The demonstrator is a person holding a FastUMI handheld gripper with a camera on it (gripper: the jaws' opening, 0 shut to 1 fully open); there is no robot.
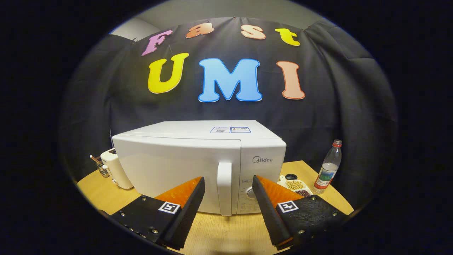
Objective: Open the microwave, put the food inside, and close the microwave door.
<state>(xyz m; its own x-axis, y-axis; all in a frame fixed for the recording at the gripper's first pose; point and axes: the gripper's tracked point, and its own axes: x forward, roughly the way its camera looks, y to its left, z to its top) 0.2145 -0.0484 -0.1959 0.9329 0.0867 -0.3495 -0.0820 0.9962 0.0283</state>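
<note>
Two fingers of the gripper (228,184) are spread wide apart and grasp nothing. Between them, just ahead of the tips, stands the vertical white bar handle (224,187) of the white box-shaped microwave oven (184,156). The fingers are near the handle but do not touch it.

The microwave rests on the light wooden table (219,233), with its white door (177,170) closed flush against the body. To the right of the handle is the control panel, where a round dial (250,193) is partly hidden by the right finger.

Beyond the right finger, beside the microwave's right side, sits a white divided dish (295,186). One compartment holds pale round beans, another holds dark reddish beans, and a third holds something dark that cannot be identified. Just to the right of the dish stands a clear plastic bottle with a red cap (329,170), upright, with a label around its lower half.

To the left of the microwave, against its side, is a cream-coloured small appliance (115,170). A small wire holder (102,170) sits just beside it.
</note>
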